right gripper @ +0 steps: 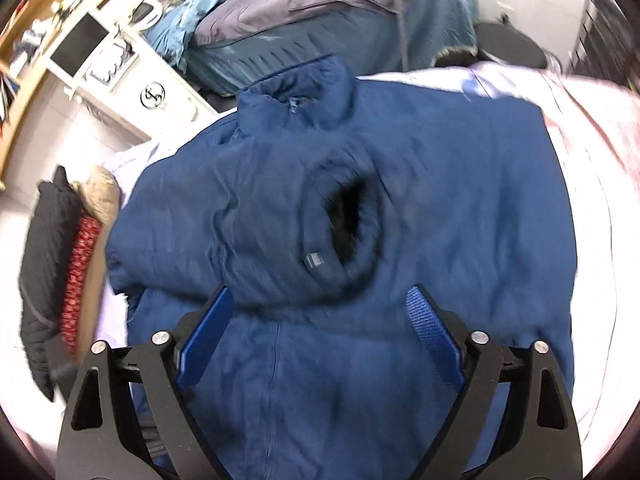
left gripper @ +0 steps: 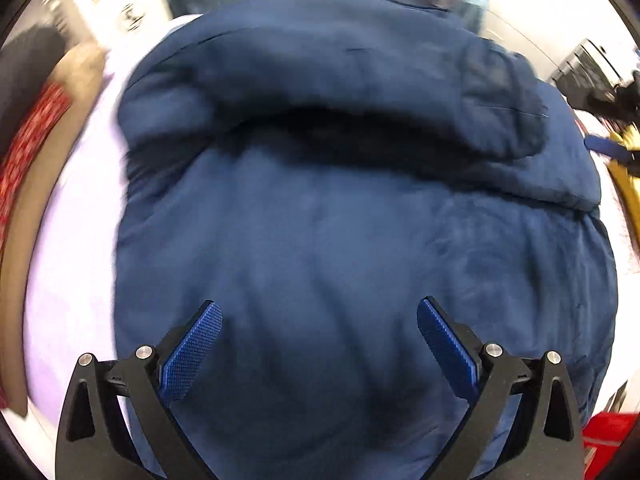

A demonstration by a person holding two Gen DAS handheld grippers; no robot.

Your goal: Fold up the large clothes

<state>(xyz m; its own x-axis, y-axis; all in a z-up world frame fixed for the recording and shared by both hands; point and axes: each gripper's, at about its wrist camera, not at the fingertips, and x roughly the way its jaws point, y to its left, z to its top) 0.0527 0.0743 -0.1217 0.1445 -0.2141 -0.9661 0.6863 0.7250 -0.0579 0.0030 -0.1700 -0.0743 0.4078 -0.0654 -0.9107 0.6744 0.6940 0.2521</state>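
Left wrist view: both claws, left claw (left gripper: 319, 312) and right claw (right gripper: 320, 300), point steeply down, spread apart over blue jacket (right gripper: 440, 208).

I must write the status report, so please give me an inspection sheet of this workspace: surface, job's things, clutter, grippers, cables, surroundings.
Surface: pale lilac sheet, mostly covered.
Job's things: blue jacket lying spread out, one sleeve folded across the chest, collar at the far end.
Clutter: grey and teal clothes pile beyond the collar; black and red items at the left edge.
Grippers: left gripper open above the jacket; right gripper open, holding nothing.
Cables: nothing seen.
Surroundings: white cabinet, wooden shelf.
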